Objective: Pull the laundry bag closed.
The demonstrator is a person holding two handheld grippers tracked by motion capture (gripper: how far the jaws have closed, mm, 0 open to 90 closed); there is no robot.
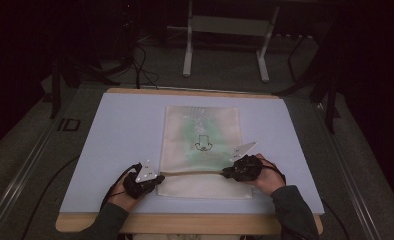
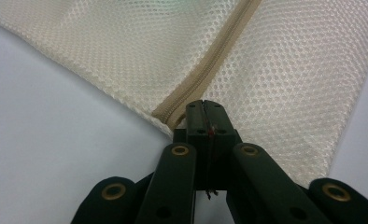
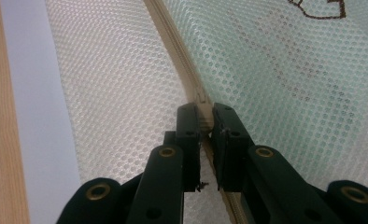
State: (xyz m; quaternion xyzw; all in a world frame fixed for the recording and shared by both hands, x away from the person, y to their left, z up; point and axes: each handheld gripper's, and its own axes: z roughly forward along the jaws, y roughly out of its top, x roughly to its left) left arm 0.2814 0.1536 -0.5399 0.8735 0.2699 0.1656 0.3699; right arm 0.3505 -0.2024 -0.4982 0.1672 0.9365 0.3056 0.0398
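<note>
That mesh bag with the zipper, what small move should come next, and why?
Probably slide the right gripper along the zipper while the left gripper anchors the mesh bag. Its jaws pinch what looks like the zipper pull, and the left clamps the zipper's end.

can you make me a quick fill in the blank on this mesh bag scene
1. The mesh bag lies on a pale blue ____.
2. The left gripper is shut at the end of the bag's ____.
3. The right gripper is shut on the zipper's ____.
4. The drawing showing through the mesh is coloured ____.

Missing words: mat; zipper; slider; brown
</note>
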